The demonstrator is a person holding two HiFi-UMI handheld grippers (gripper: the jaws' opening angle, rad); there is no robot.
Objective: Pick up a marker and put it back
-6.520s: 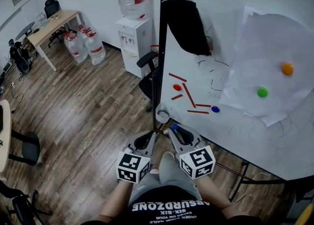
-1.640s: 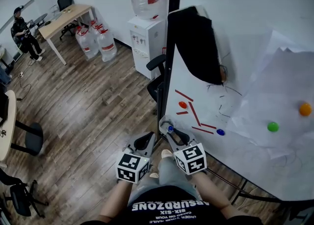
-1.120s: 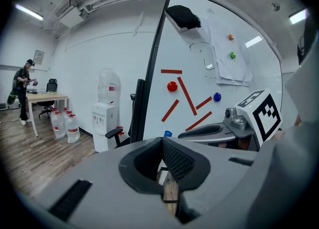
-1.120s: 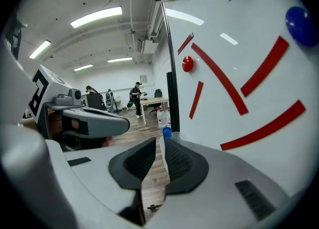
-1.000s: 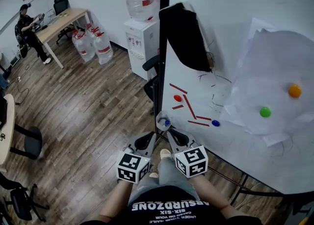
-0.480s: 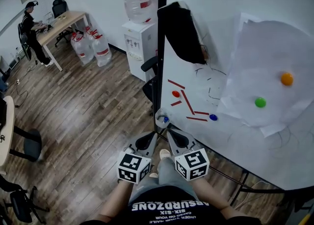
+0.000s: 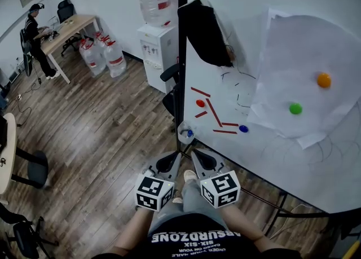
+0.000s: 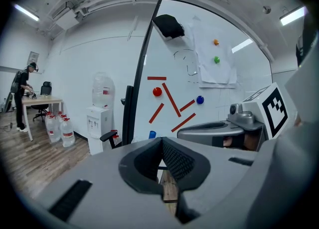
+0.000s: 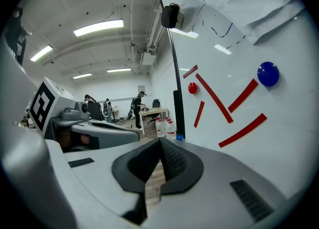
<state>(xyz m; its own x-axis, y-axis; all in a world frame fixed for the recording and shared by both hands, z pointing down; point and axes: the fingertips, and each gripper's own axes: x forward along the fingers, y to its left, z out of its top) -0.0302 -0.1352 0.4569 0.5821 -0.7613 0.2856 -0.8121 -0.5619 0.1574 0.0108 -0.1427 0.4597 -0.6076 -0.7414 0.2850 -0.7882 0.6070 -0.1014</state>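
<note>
The marker (image 7: 190, 134), showing only its blue end, stands in a small clear cup (image 7: 184, 137) at the lower left corner of the whiteboard (image 7: 271, 156), right beside the board's black frame post. Both grippers are held side by side just short of that corner and clear of the cup. The left gripper (image 7: 176, 155) points toward the board's left edge; its fingers (image 8: 174, 158) are pressed together with nothing between them. The right gripper (image 7: 194, 155) sits closer to the board face, and its fingers (image 9: 172, 160) are likewise closed tight and empty. On the whiteboard, just up from the cup, lie several red strips (image 7: 212, 111), with a red magnet (image 7: 199, 103) to their left and a blue magnet (image 7: 243, 128) to their right. A paper sheet (image 7: 293, 66) covers the board's right part, pinned by a green magnet (image 7: 295, 108) and an orange magnet (image 7: 323, 79). A black cloth (image 7: 204, 32) hangs over the board's top left corner.
</note>
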